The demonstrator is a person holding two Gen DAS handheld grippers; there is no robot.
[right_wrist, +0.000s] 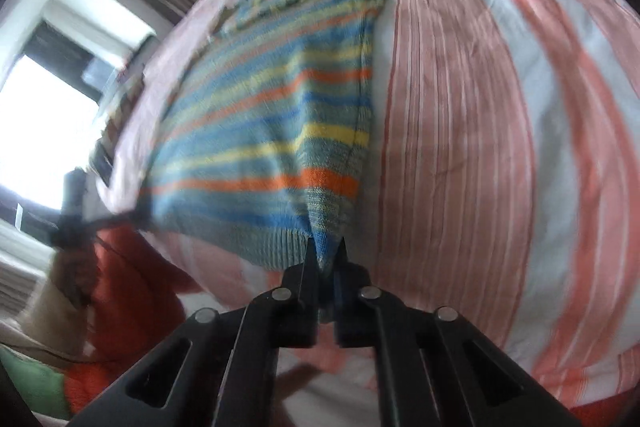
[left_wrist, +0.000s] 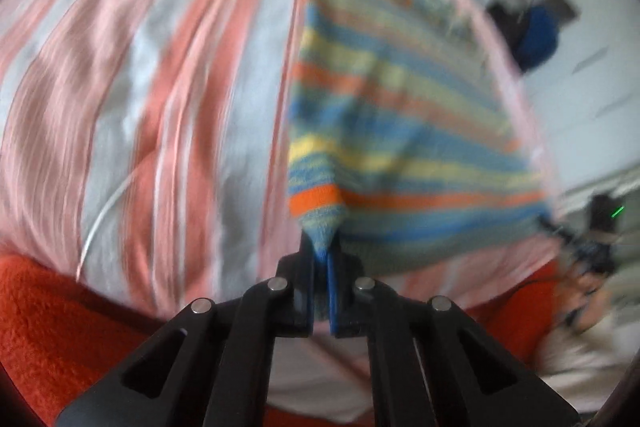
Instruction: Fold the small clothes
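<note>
A small knitted garment (left_wrist: 384, 131) with blue, yellow, orange and grey stripes lies stretched over a pink-and-white striped sheet (left_wrist: 132, 87). My left gripper (left_wrist: 322, 259) is shut on its near left corner. My right gripper (right_wrist: 326, 259) is shut on its near right corner; the garment (right_wrist: 272, 123) spreads away to the left in the right wrist view. The hem between the two corners is lifted a little off the sheet (right_wrist: 500, 131). Each view shows the other gripper blurred at the garment's far corner: the right one (left_wrist: 576, 247) and the left one (right_wrist: 76, 223).
An orange-red blanket (left_wrist: 52, 327) lies at the near edge of the bed and also shows in the right wrist view (right_wrist: 132, 291). A bright window (right_wrist: 44, 139) is at the left. A dark blue object (left_wrist: 536, 35) lies beyond the bed's far side.
</note>
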